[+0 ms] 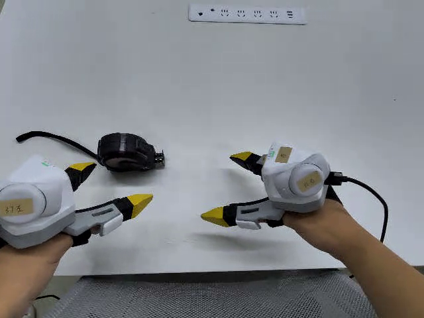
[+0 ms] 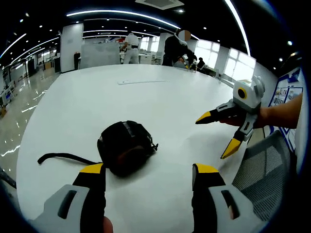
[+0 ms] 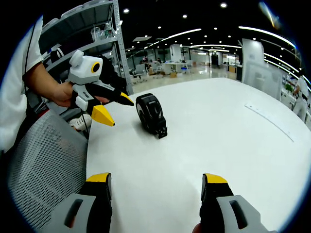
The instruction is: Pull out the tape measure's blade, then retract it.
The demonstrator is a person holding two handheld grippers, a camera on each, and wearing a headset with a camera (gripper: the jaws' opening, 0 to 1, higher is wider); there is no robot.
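1. While it lies on the white table (image 1: 199, 86), the black tape measure (image 1: 127, 152) sits just ahead of the left gripper (image 1: 111, 184), blade in, strap trailing left.
2. Left gripper: jaws spread, empty.
3. Right gripper (image 1: 227, 187): jaws spread, empty, well apart from the tape measure.

The table (image 1: 199, 86) is smooth, matt white. The tape measure (image 1: 126, 152) has a black, faintly glossy plastic case; its strap (image 1: 53, 137) looks like matt cloth. The left gripper (image 1: 112, 183) and right gripper (image 1: 226, 187) have smooth white plastic shells bearing paper labels (image 1: 283, 154). The near chair (image 1: 199, 295) is grey mesh.
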